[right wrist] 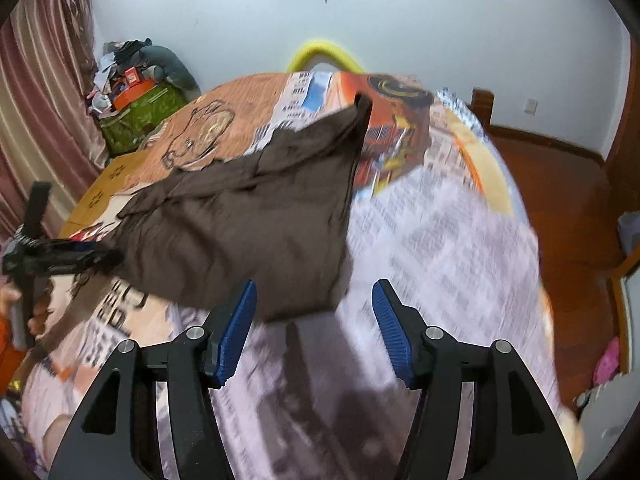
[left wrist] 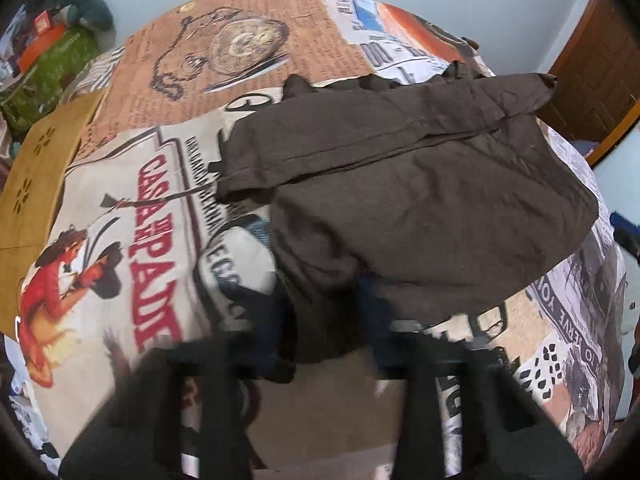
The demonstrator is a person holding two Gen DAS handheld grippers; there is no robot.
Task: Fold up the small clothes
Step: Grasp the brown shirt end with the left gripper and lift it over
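A dark brown garment (left wrist: 420, 200) (right wrist: 248, 220) lies partly folded on a table under a printed newspaper-pattern cloth (left wrist: 160, 220) (right wrist: 440, 260). In the blurred left wrist view, my left gripper (left wrist: 326, 320) has its jaws close together on the garment's near corner. The right wrist view shows that same left gripper (right wrist: 112, 258) at the garment's left tip, held by a hand. My right gripper (right wrist: 314, 300) stands open, its blue pads (right wrist: 240, 332) wide apart. The garment's near right corner lies between its tips, and the pads do not press it.
A flat piece of cardboard (left wrist: 36, 176) (right wrist: 108, 188) rests at the table's left edge. Beyond it stand a green bag (right wrist: 140, 120) with clutter and a pink curtain (right wrist: 32, 100). A yellow curved bar (right wrist: 324, 54) rises behind the table. Wooden floor (right wrist: 560, 200) lies to the right.
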